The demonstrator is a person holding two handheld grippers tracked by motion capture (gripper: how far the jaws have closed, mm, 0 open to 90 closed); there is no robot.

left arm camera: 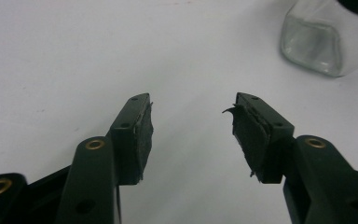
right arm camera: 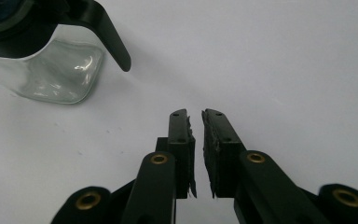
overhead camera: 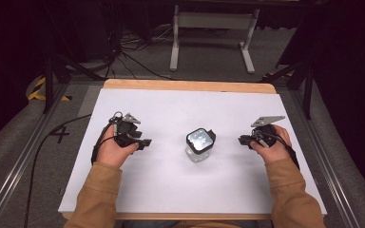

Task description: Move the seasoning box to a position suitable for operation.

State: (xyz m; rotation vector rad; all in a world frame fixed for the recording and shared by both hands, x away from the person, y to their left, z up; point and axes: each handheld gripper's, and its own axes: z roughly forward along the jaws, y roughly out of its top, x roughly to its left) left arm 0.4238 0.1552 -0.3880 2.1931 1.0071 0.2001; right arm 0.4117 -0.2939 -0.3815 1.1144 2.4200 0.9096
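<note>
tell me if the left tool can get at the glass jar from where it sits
Probably yes: the left tool is open, pointing at the glass jar, with bare white table between them.

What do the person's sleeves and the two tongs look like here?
Both sleeves are tan. The left tongs and right tongs are black, each topped by a grey three-cornered plate. Close up, the jaws carry brass-coloured rivets and frayed dark pads. A black cable trails off left.

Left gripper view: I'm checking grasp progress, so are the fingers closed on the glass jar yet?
No, the left gripper is open with bare table between its fingers, and the glass jar stands apart, farther ahead.
</note>
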